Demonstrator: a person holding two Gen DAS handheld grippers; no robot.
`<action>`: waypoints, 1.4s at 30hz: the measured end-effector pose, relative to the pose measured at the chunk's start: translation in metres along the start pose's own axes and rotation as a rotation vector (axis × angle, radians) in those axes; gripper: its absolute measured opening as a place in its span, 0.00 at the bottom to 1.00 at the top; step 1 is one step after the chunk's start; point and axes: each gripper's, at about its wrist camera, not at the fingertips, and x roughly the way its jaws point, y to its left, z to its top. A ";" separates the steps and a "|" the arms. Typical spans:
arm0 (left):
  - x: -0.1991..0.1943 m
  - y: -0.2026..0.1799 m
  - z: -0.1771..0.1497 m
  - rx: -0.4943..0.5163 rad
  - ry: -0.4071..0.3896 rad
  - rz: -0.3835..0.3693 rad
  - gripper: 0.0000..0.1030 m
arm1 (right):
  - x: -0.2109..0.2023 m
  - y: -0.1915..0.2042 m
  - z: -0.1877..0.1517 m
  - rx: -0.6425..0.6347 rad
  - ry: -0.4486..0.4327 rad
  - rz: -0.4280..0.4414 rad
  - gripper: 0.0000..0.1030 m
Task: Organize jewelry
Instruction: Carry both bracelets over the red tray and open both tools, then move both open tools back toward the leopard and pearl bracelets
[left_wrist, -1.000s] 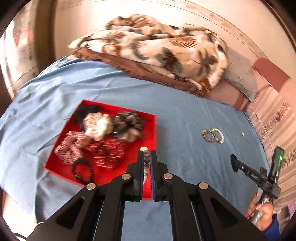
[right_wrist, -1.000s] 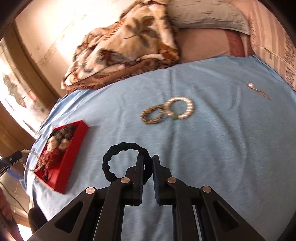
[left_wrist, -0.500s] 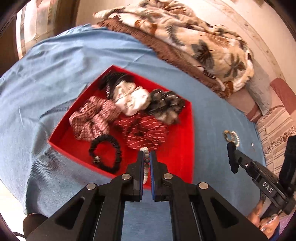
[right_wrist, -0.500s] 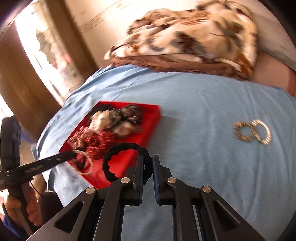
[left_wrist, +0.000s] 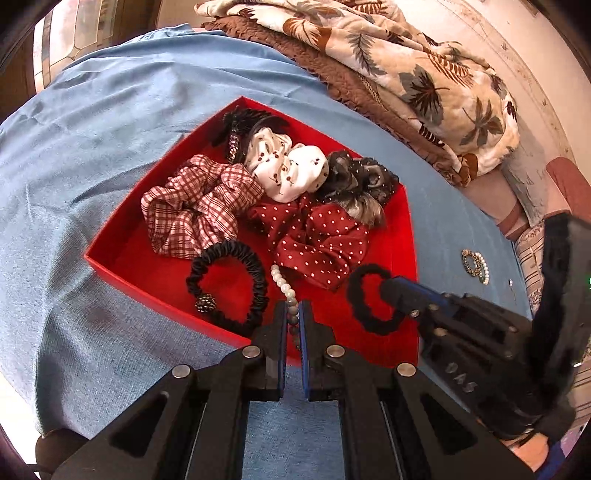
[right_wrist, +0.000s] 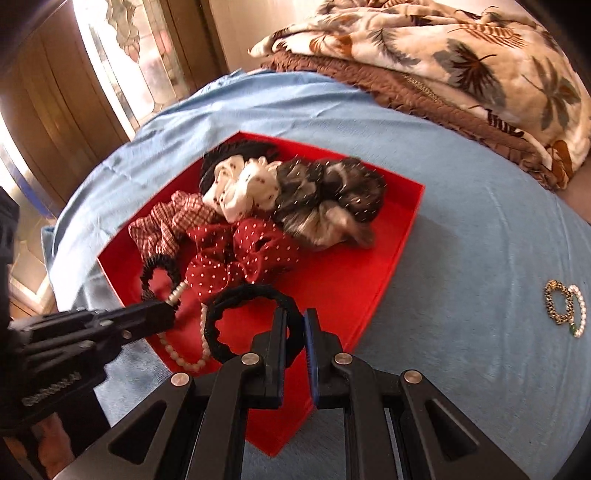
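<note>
Over red tray (left_wrist: 122, 254): left tool (left_wrist: 292, 317) pinching pearl strand (left_wrist: 282, 282), lower end hidden; right tool (right_wrist: 295, 326) pinching black scrunchie (right_wrist: 251, 325).

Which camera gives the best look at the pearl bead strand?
The right wrist view: the pearl bead strand hangs as a full loop from the left gripper. The left wrist view shows only a short run of beads between its own fingers.

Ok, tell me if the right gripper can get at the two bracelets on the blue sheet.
Probably not yet: the right hand-held gripper is shut on the black hair tie; otherwise the bracelets lie unobstructed.
</note>
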 end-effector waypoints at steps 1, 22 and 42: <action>-0.002 0.001 0.001 -0.005 -0.005 -0.002 0.05 | 0.002 0.002 0.000 -0.006 0.004 0.000 0.11; -0.069 -0.040 -0.003 0.138 -0.170 0.161 0.36 | -0.068 -0.032 -0.030 0.075 -0.101 -0.034 0.44; -0.075 -0.124 -0.032 0.370 -0.172 0.170 0.42 | -0.163 -0.209 -0.166 0.500 -0.145 -0.250 0.46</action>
